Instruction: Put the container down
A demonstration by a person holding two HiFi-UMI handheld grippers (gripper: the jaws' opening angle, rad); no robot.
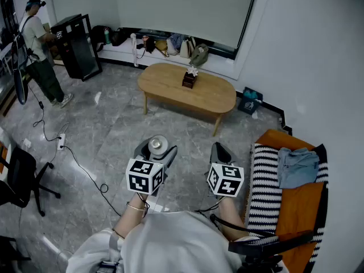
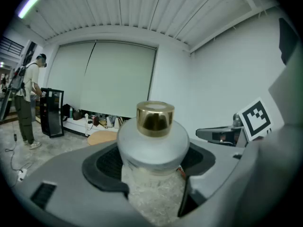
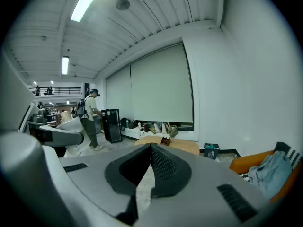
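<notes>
My left gripper (image 2: 151, 174) grasps the container (image 2: 152, 138) off the floor; right gripper (image 3: 150, 167) clenched, empty; next I need the surface (image 1: 170, 87), then lower gently.

"How did the person hold the two grippers?"

"Side by side in front of the body, both pointing forward and tipped a little downward. The left forearm (image 1: 135, 209) and right forearm (image 1: 228, 210) reached out roughly parallel, marker cubes facing up."

"And the jaws?"

"The left gripper (image 1: 157, 149) had its jaws spread wide and pressed on either side of the container (image 2: 152, 143). The right gripper (image 1: 220, 152) had its jaws brought together at the tips, with nothing between them."
</notes>
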